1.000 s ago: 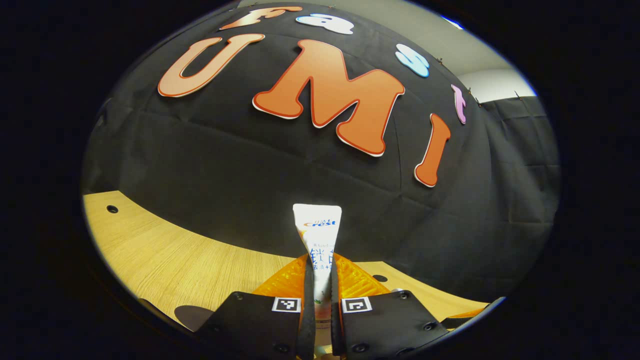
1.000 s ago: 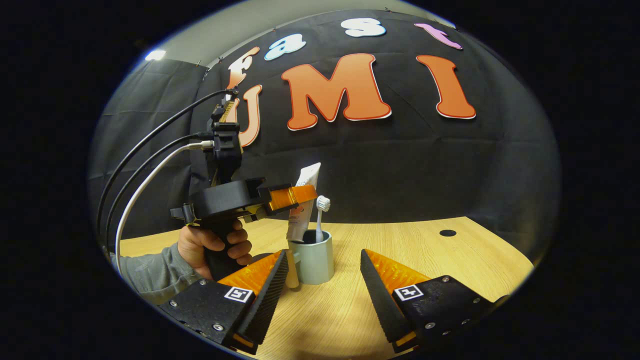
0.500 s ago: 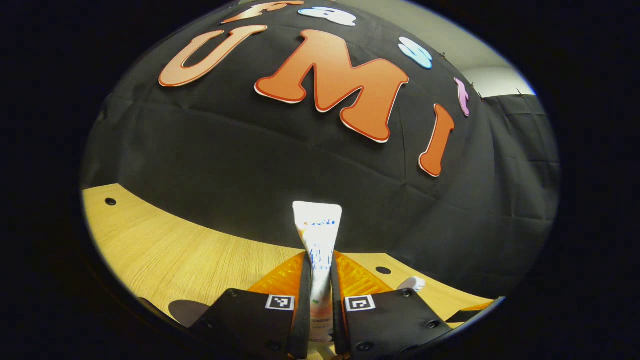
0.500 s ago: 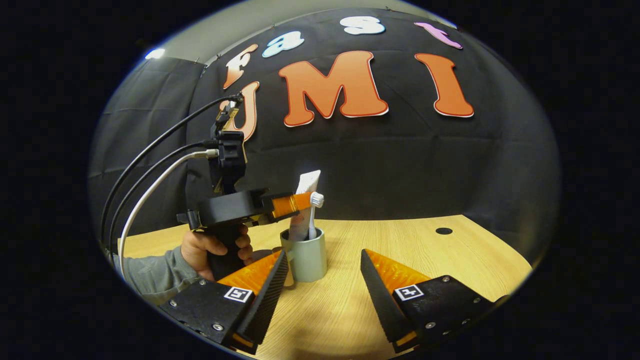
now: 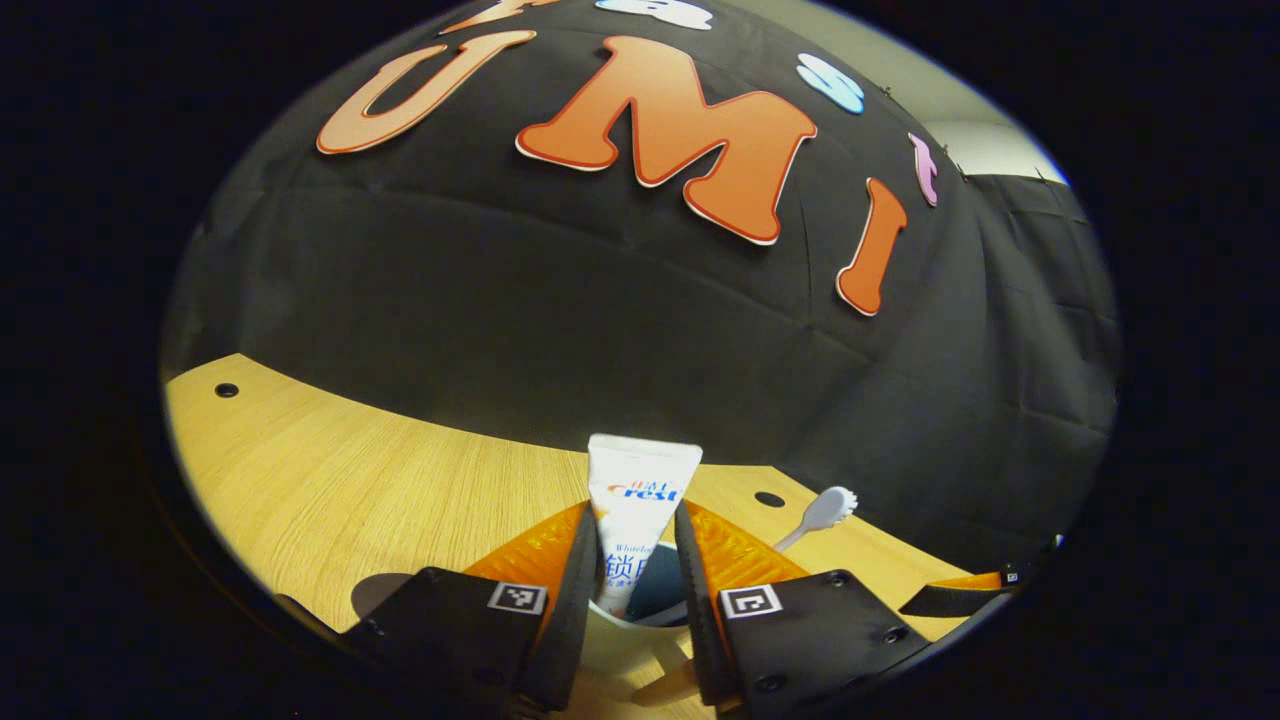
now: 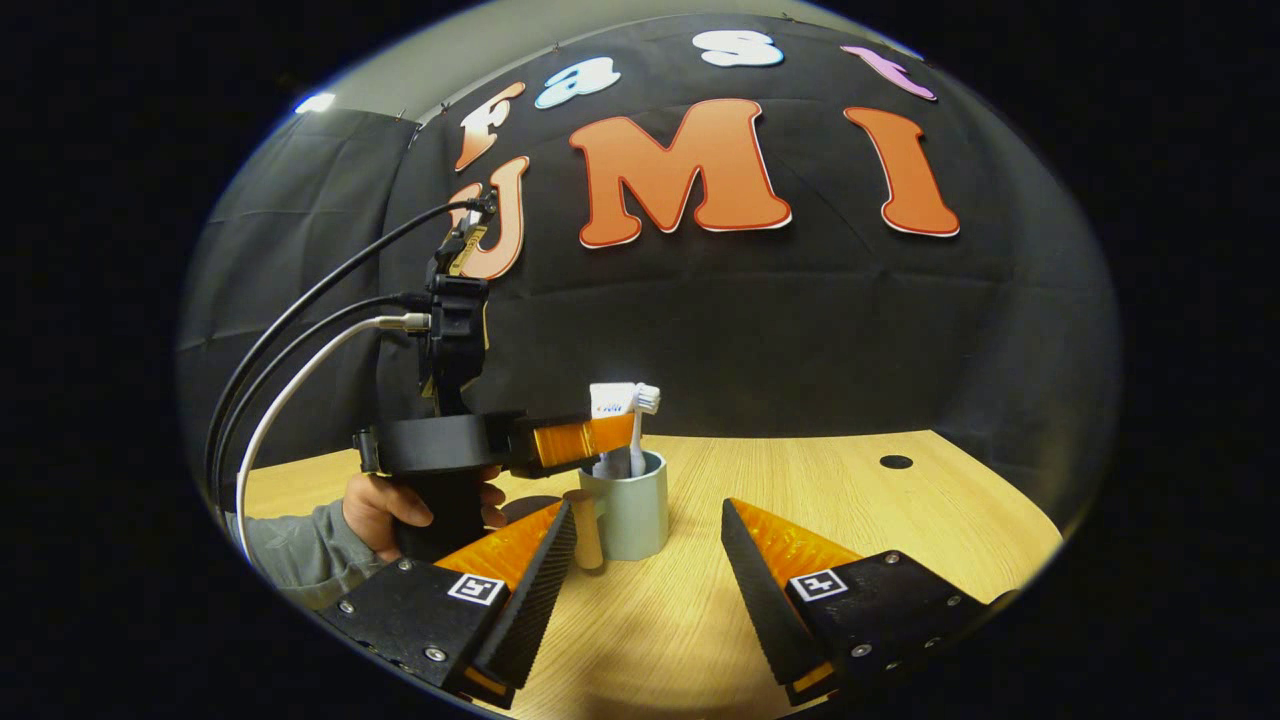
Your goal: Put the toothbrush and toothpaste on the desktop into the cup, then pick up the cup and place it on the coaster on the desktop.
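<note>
Left gripper [image 5: 633, 585]: jaws parted a bit, sitting on either side of the toothpaste tube right over the cup. Honestly can't tell if they're pressing on it or have let go, the gap looks a touch wider than the tube. In the right gripper view it's the one reaching in from the left [image 6: 610, 433], held by a hand [image 6: 385, 508] in a grey sleeve [image 6: 290, 555], cables [image 6: 300, 340] looping off the back.

Right gripper [image 6: 650, 580]: jaws wide open, nothing in them, hanging low over the surface on the near side of the cup.

Toothpaste [image 5: 636, 500]: white tube, standing up inside the cup, flat crimped end on top [image 6: 610, 398].

Toothbrush [image 5: 820, 515]: also in the cup, bristle head up, leaning a bit; just beside the tube in the right gripper view [image 6: 642, 420].

Cup [image 6: 630, 505]: pale grey-green, upright on the wooden surface [image 6: 850, 500], with a wooden handle [image 6: 586, 528] on its side. Rim peeks out between the left jaws [image 5: 625, 620].

Coaster [image 5: 375, 600]: dark round disc flat on the surface, near the cup, not under it.
</note>
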The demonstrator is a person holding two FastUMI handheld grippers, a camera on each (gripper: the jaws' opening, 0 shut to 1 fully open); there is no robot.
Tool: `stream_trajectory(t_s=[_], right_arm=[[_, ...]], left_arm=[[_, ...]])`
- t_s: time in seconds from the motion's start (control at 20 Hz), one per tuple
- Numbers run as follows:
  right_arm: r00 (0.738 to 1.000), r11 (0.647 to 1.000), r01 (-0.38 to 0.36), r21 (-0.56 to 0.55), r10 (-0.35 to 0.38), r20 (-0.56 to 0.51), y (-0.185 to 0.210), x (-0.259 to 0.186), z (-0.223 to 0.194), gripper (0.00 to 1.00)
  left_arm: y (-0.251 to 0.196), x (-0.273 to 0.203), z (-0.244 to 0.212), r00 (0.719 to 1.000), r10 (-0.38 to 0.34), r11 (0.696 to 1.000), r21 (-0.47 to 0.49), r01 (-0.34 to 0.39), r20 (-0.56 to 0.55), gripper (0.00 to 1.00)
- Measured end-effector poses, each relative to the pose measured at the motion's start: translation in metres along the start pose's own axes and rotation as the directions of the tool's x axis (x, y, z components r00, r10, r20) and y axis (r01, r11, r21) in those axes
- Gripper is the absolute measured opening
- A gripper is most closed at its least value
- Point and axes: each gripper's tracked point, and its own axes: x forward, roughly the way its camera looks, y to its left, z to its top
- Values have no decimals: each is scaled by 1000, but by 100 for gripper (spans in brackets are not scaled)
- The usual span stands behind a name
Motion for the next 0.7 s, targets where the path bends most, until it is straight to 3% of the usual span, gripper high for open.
stream_trajectory(t_s=[0.1,0.2,0.35,0.6,0.7], right_arm=[[1000,1000,-5,6,5,-13,3,1,-1,89],[1000,1000,-4,11,4,-24,6,2,-2,89],[999,1000,2,12,-1,-43,8,5,-4,89],[998,1000,8,20,-6,-69,14,14,1,89],[996,1000,8,15,-6,-85,18,18,4,89]], left_arm=[[1,-7,7,1000,5,999,32,-6,22,53],[0,-12,20,999,2,998,67,-5,50,67],[7,-27,30,998,33,991,124,-41,59,75],[14,-56,47,994,54,991,118,-65,95,94],[20,-70,54,992,72,984,153,-86,100,94]])
